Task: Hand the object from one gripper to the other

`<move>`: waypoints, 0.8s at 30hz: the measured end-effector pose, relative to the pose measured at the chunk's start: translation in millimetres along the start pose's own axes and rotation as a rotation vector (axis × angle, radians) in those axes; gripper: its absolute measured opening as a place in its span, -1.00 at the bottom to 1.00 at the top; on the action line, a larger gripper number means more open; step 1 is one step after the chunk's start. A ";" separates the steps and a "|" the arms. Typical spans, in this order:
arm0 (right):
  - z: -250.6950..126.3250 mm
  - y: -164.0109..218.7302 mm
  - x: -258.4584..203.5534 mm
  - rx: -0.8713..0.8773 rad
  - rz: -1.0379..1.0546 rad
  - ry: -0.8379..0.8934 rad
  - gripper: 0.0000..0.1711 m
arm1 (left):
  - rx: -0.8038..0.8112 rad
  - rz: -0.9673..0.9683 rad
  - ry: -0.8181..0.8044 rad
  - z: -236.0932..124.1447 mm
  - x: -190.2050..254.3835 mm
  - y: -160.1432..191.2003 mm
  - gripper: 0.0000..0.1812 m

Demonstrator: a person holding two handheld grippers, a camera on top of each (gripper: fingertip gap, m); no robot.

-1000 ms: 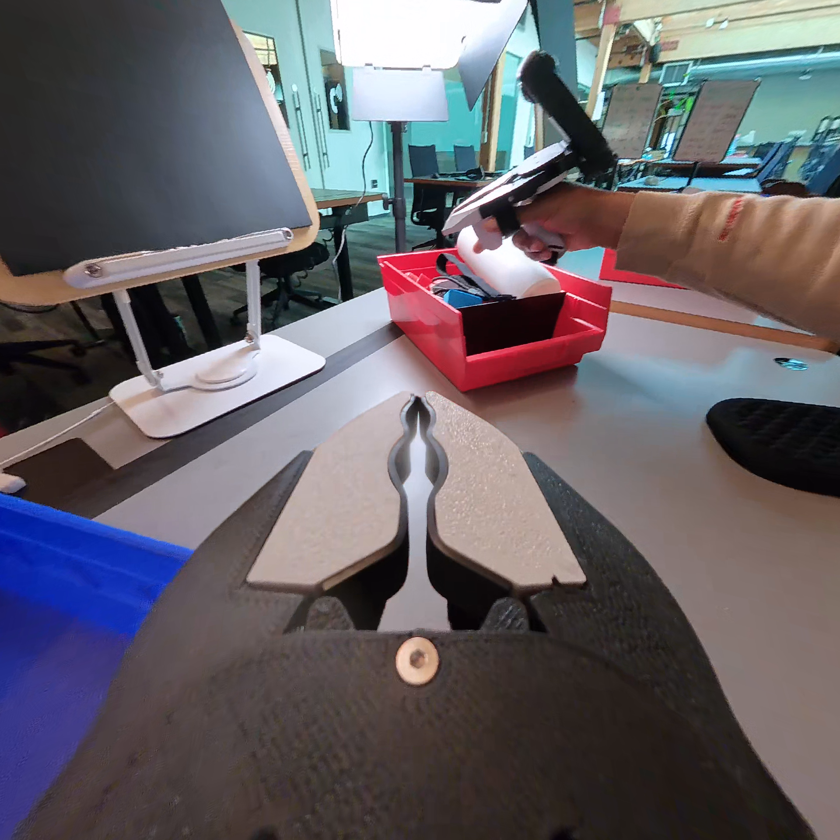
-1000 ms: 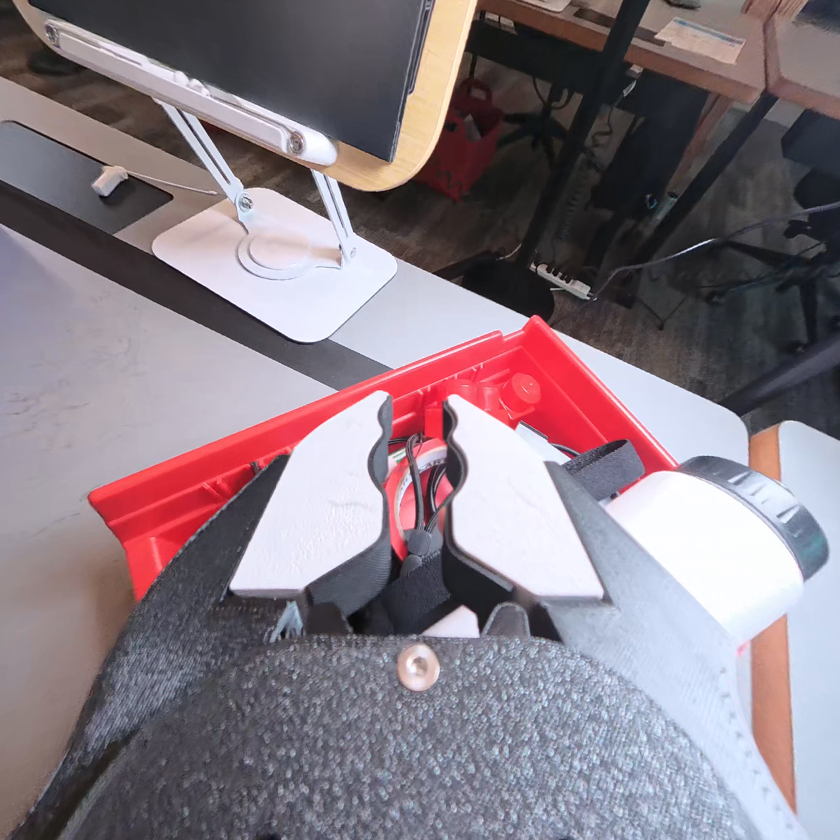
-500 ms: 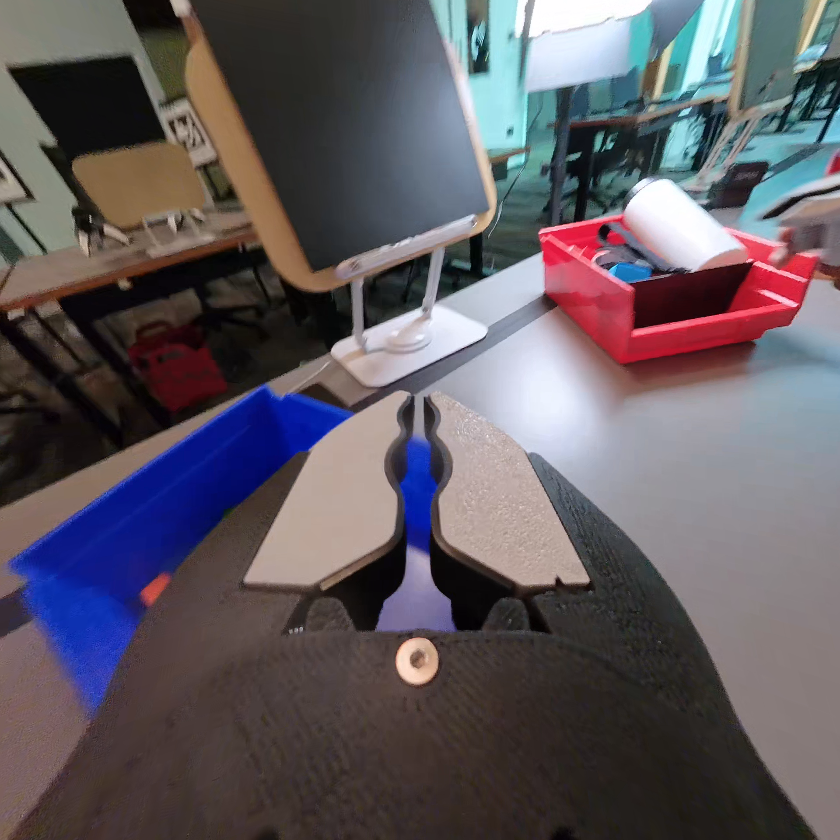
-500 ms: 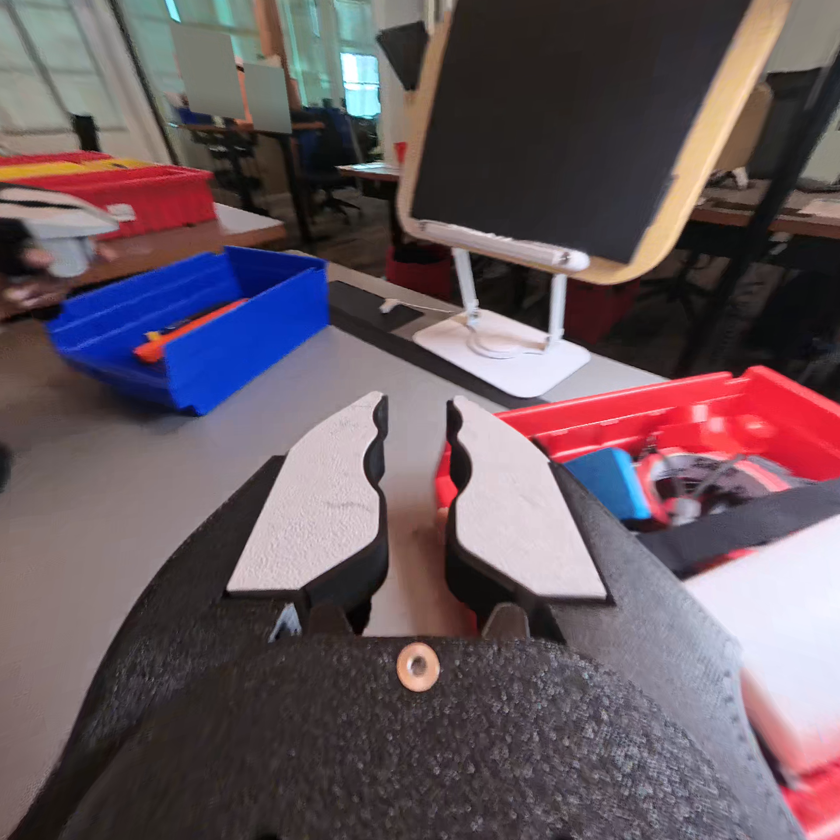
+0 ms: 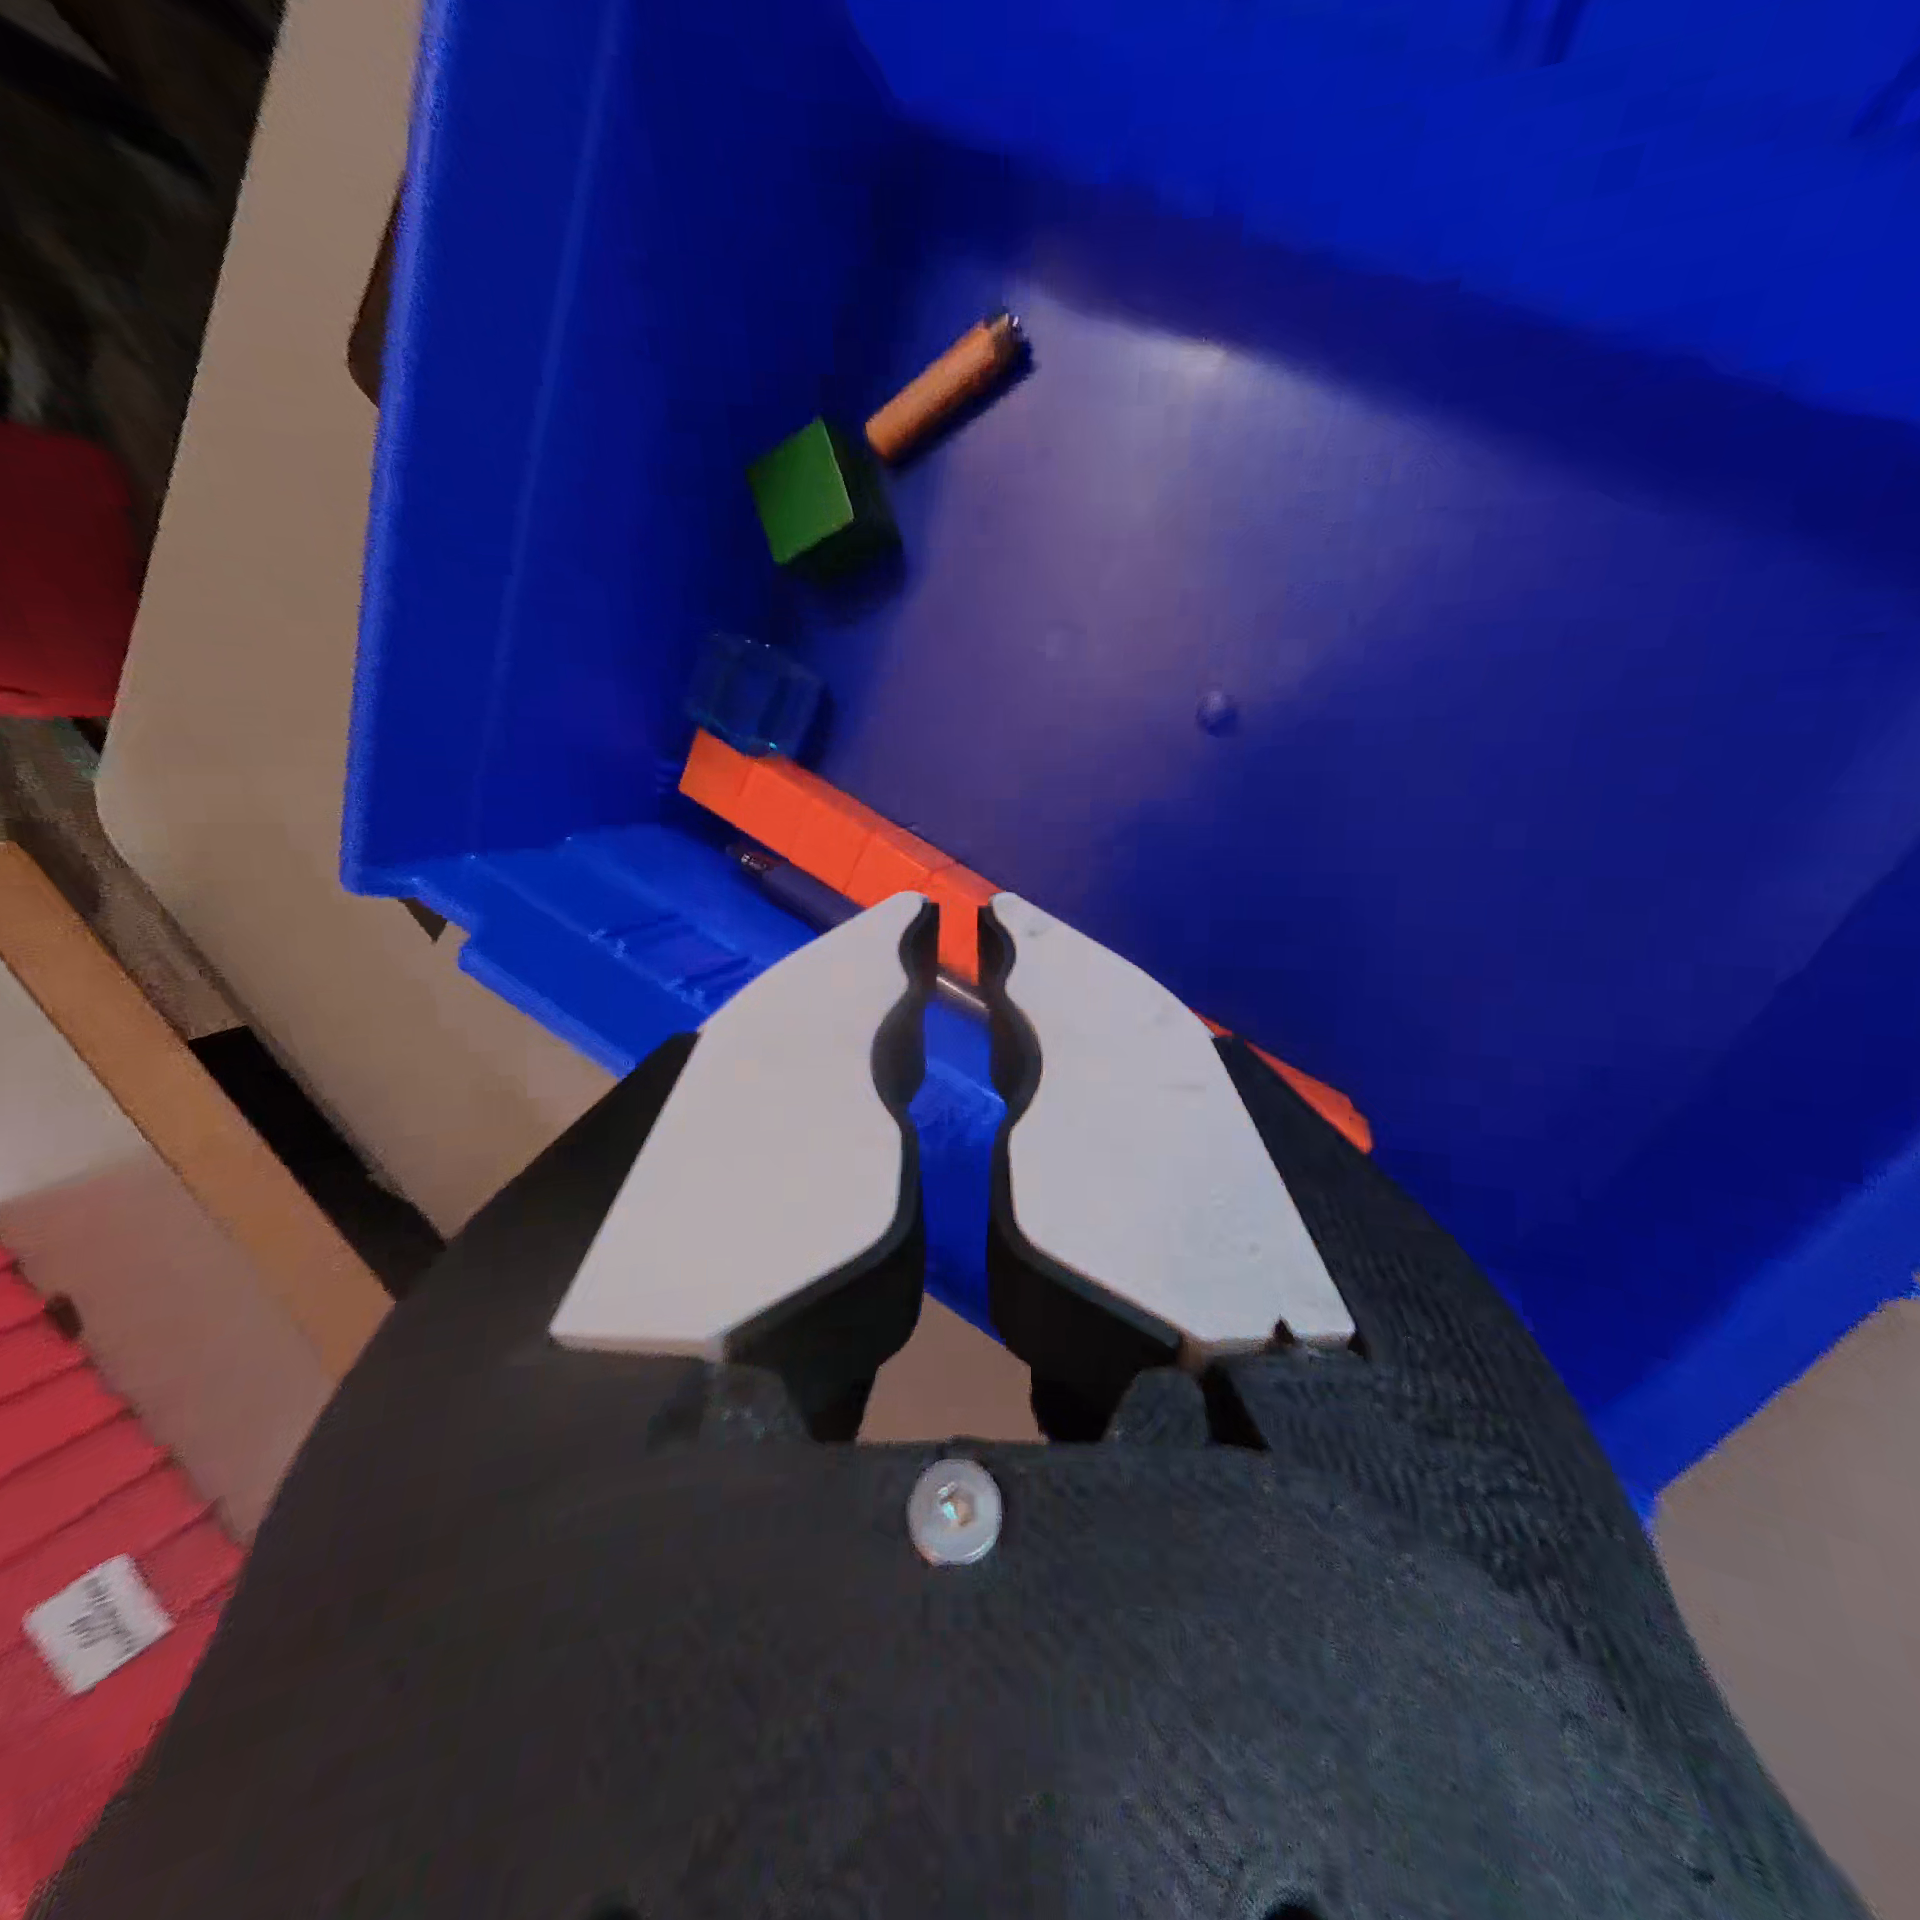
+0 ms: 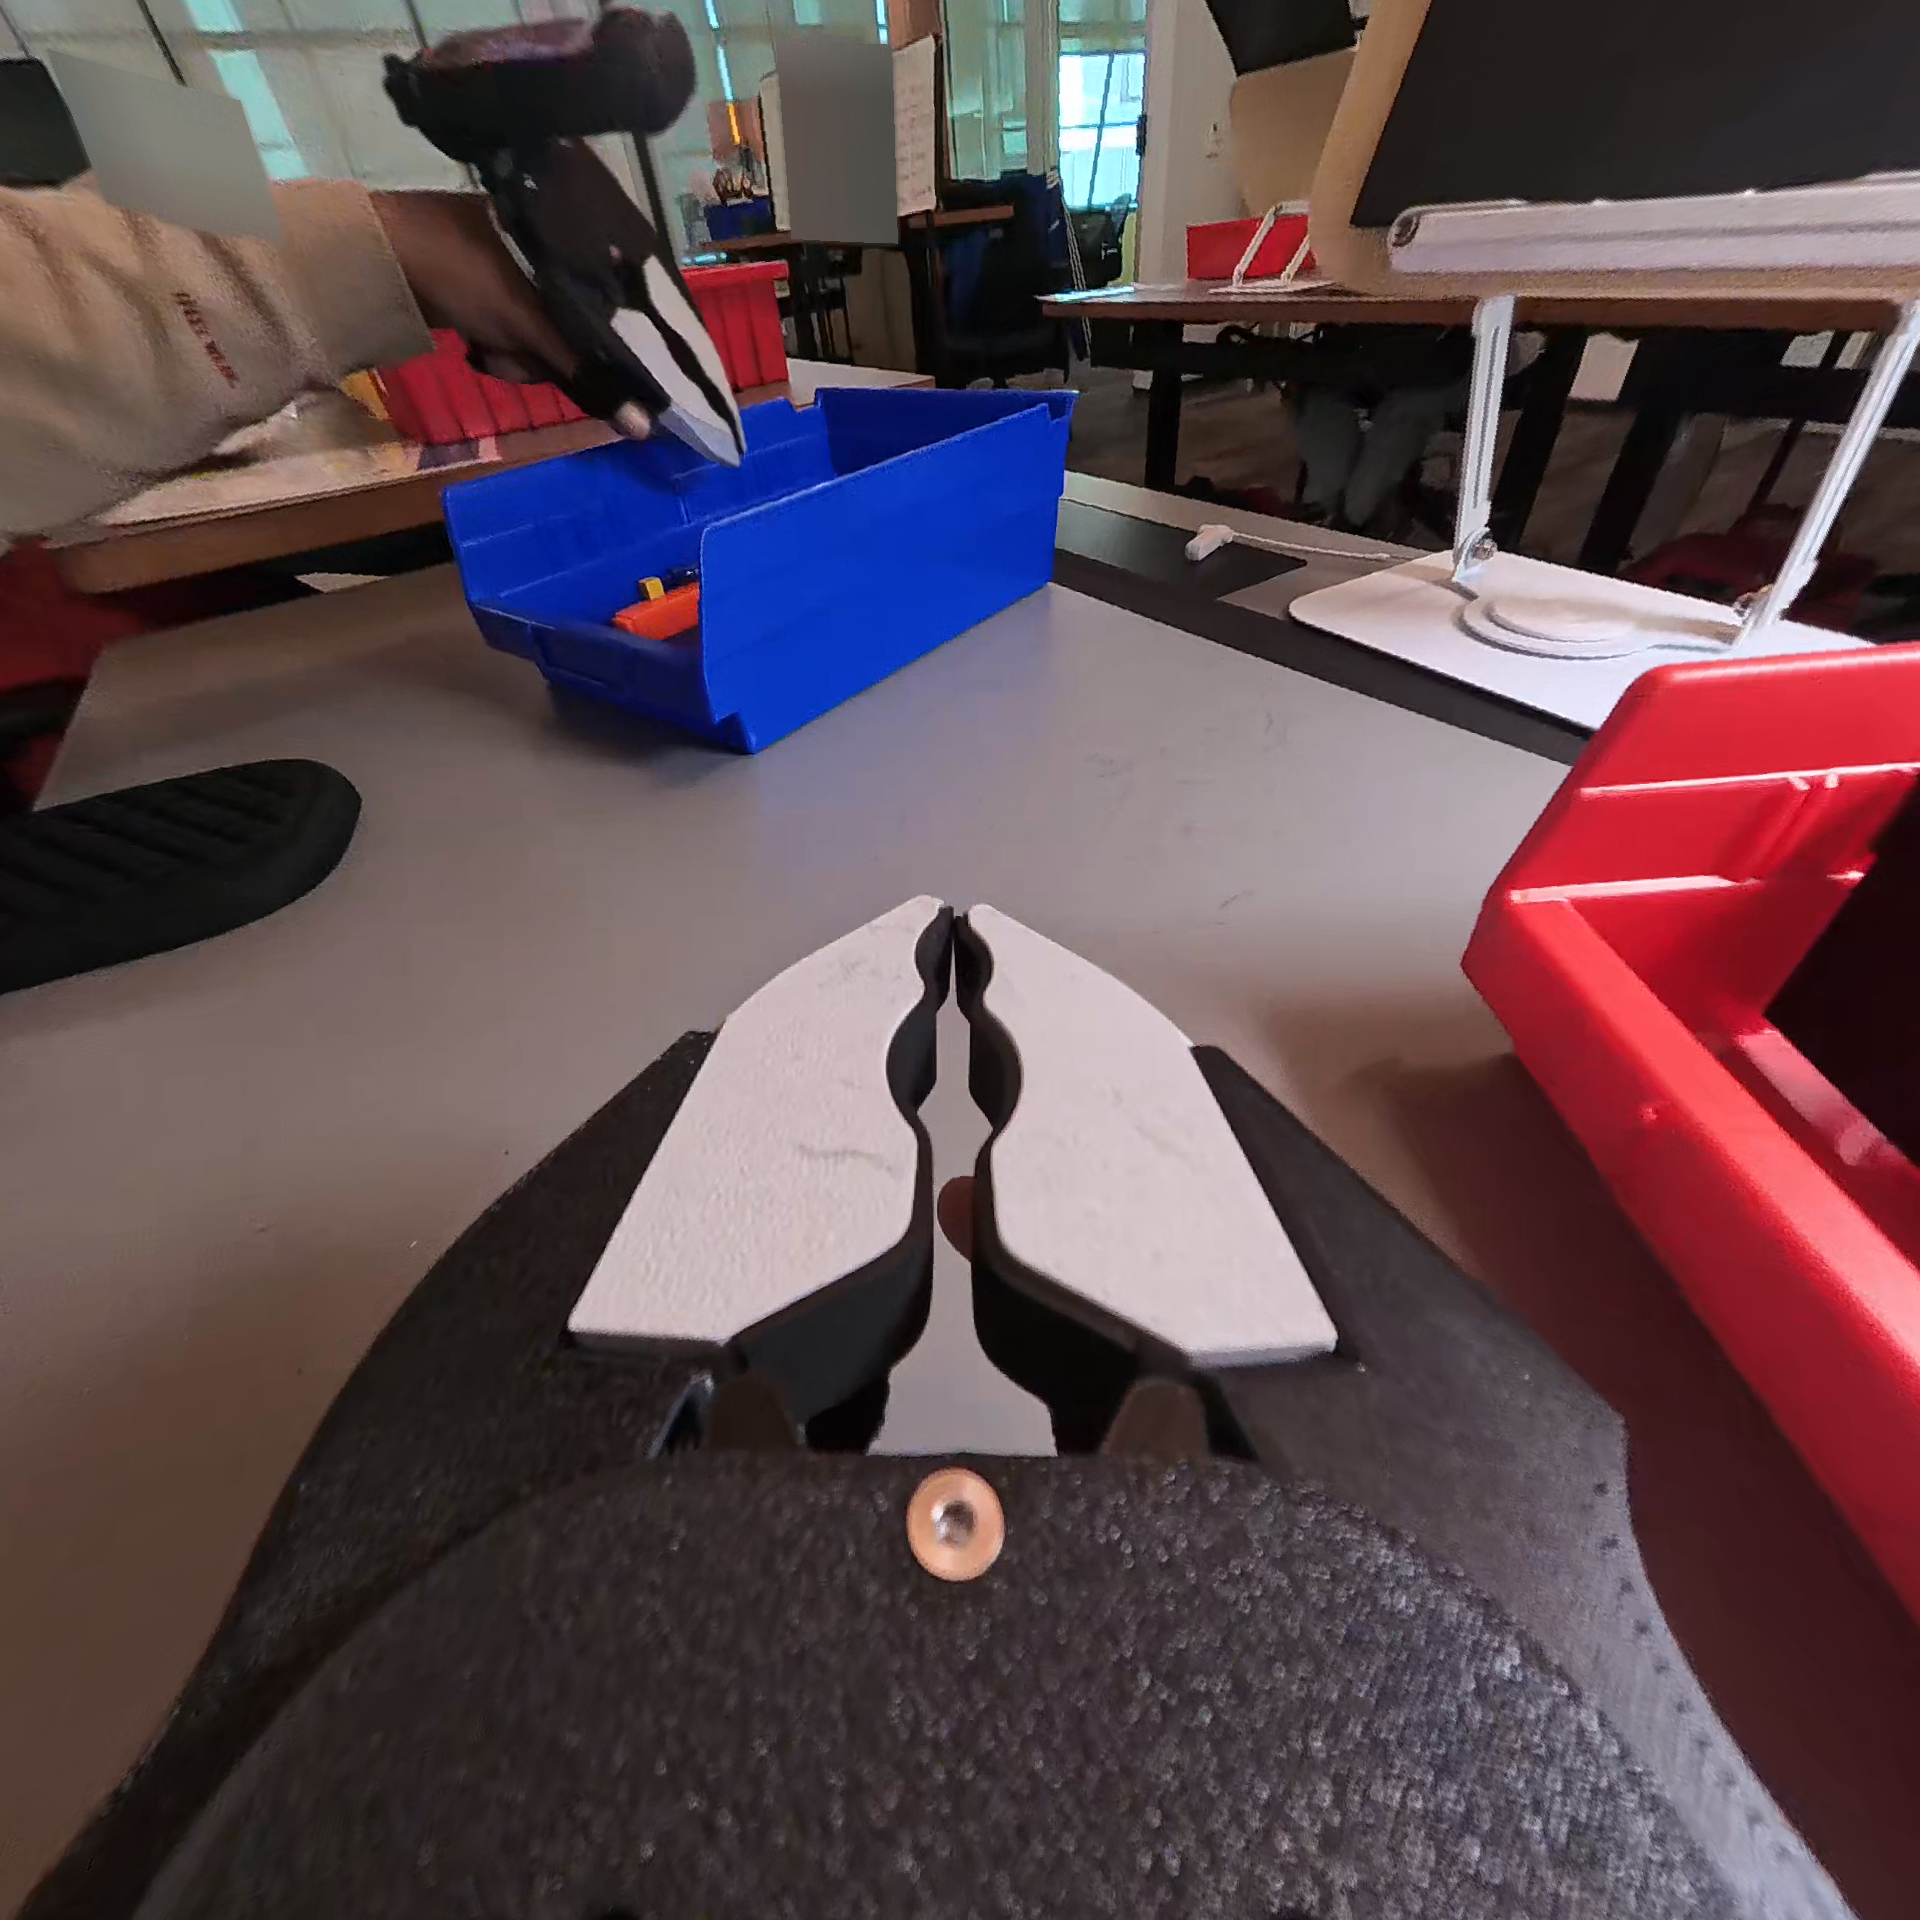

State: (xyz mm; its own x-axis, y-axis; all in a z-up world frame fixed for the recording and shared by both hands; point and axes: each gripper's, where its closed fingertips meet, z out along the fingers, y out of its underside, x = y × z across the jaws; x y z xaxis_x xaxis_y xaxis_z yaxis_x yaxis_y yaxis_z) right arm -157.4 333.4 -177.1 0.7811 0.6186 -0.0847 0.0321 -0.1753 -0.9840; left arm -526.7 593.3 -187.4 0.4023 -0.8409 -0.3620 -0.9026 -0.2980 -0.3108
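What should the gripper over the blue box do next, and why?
Probably lower the left gripper toward the orange bar just beyond its tips and open a little wider first. Its jaws stand only slightly apart and hold nothing, and the bar lies against the wall of the blue bin. The right gripper waits shut and empty over the grey table, so nothing can be handed over yet.

Red bin (image 6: 1621, 997) at right edge of grey surface (image 6: 727, 935). White stand (image 6: 1538, 623) behind it. Black pad (image 6: 156, 852) at left.
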 end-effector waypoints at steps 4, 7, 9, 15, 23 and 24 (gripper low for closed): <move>0.0 0.1 -3.3 0.019 -0.007 -0.012 -1.00 | -0.084 0.095 0.005 23.4 -6.6 -14.2 -0.84; -2.5 -3.9 -8.2 0.041 -0.025 -0.044 -0.97 | -0.074 0.204 -0.007 42.9 -5.3 -38.4 -0.76; -3.9 -3.8 -14.9 0.039 -0.022 -0.094 -0.94 | -0.067 0.262 -0.019 57.5 -4.4 -53.8 -0.73; -4.5 -3.7 -16.9 0.042 -0.067 -0.086 -0.76 | -0.118 0.412 -0.007 95.6 -4.3 -74.8 -0.68; -5.5 -3.6 -11.0 0.056 -0.114 -0.060 -0.73 | -0.215 0.549 0.095 115.6 -1.7 -77.3 -0.77; -5.8 -4.3 -10.6 0.062 -0.106 -0.062 -0.73 | -0.219 0.553 0.117 116.1 0.0 -77.1 -0.82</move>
State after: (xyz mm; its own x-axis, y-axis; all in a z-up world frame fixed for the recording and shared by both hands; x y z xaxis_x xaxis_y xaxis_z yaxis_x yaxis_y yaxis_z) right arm -162.2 323.1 -171.1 0.7350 0.6779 0.0129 0.0726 -0.0598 -0.9956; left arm -439.3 668.7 -265.5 -0.1434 -0.9380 -0.3156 -0.9887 0.1213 0.0885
